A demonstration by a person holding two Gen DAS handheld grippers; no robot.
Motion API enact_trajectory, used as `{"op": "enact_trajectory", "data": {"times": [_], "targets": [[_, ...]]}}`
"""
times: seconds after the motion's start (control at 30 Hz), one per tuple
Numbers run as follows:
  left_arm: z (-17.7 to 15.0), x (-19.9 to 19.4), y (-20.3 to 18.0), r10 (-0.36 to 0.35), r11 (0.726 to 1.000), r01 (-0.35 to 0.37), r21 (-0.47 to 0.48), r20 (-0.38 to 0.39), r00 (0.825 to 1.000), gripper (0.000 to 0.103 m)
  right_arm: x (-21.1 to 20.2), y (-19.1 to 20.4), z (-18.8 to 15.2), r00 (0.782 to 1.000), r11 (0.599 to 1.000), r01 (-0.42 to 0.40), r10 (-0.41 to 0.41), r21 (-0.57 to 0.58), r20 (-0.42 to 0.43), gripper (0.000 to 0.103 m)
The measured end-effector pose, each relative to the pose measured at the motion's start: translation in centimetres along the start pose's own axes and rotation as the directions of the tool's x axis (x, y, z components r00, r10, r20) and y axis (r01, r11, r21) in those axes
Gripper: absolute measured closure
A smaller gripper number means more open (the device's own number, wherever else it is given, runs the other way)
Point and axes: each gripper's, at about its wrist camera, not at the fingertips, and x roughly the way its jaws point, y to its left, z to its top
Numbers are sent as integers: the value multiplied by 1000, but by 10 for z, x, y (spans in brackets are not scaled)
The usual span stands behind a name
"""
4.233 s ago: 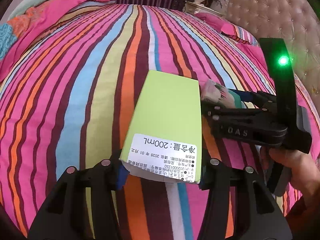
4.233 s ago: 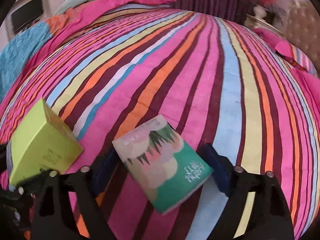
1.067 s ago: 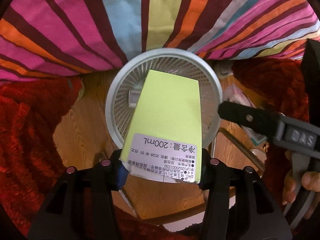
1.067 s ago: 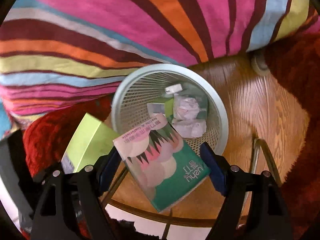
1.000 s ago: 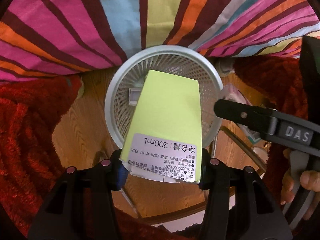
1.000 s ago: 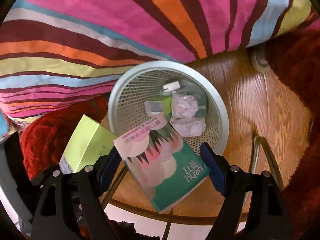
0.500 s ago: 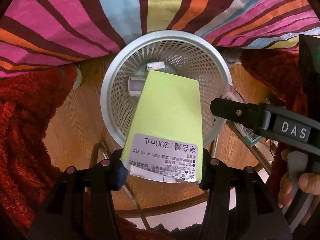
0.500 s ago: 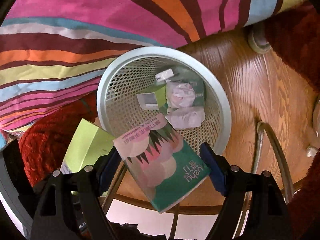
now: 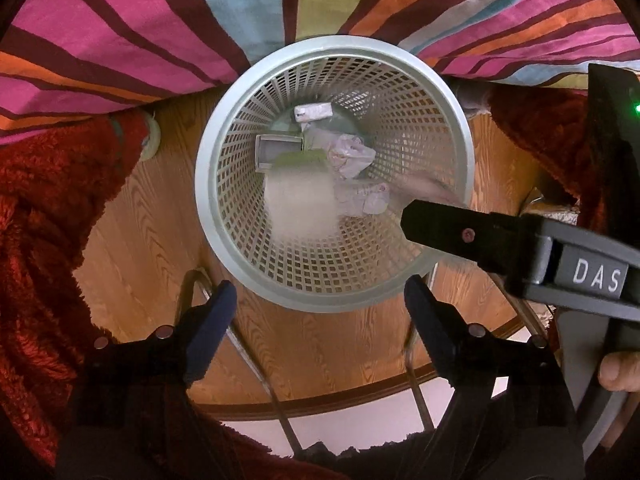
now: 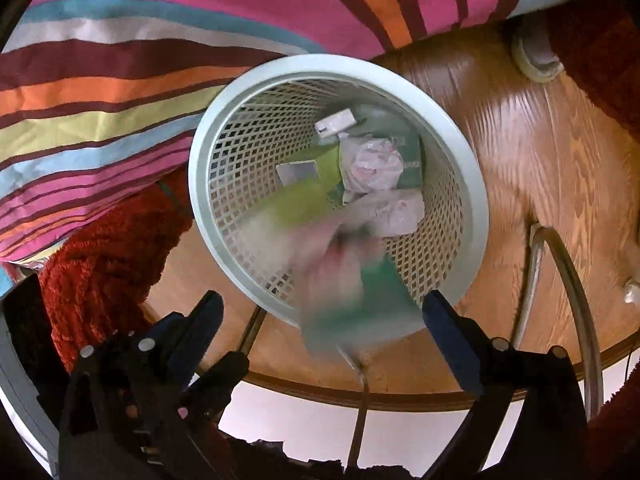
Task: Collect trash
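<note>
Below, a pale mesh wastebasket (image 9: pixel 440 80) is standing on the wooden floor (image 9: pixel 132 216), its far rim tucked just under the hanging edge of a striped bedspread (image 9: pixel 120 32). The left gripper (image 9: pixel 320 312) is hanging over the near rim with its jaws spread wide and nothing between them; they have just been opening. A yellow-green box (image 9: pixel 300 204) is showing only as a pale blur inside the basket, against its near wall, clear of both fingers. The right gripper (image 10: pixel 322 320) is also gaping wide above the near rim of the same wastebasket (image 10: pixel 460 140), its jaws likewise having just been opening, and a green and pink packet (image 10: pixel 348 280) is smearing across the near rim, touching neither pad.

At the bottom of the basket, crumpled pale tissues (image 9: pixel 348 156), a small white box (image 9: pixel 314 111) and an open grey carton (image 9: pixel 278 150) are lying together. In the left wrist view the right gripper's black finger is reaching in from the right edge across the basket's right rim, hiding part of it, with a thumb (image 9: pixel 618 370) gripping its handle. A shaggy red rug (image 9: pixel 36 220) is covering the floor on both sides, and a curved metal frame (image 10: pixel 560 264) is crossing the floor just before the basket.
</note>
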Motion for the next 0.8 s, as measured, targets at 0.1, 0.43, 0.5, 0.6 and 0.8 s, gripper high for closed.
{"op": "enact_trajectory", "data": {"times": [0.1,0.43,0.5,0.6,0.8], "targets": [[-1,-1,1,-4,1000,4,-8,4,1000,19,-4,2,-1,1000,1000,8,-8,-9,20,8],[-9,-33,5,-9,999,16,-45,155,988,19,-54,10,-10,979,997,49,-36,-62,201,8],[-12,-44,4,-1,999,11,-49,209,978,19,-71,14,-13,966,993,74,-48,-96,253,8],[-18,-66,4,17,999,-2,-50,302,953,19,-94,22,-24,942,980,127,-71,-154,327,8],[-33,-108,-3,72,997,-62,-38,447,892,19,-135,42,-58,871,931,249,-95,-265,482,8]]}}
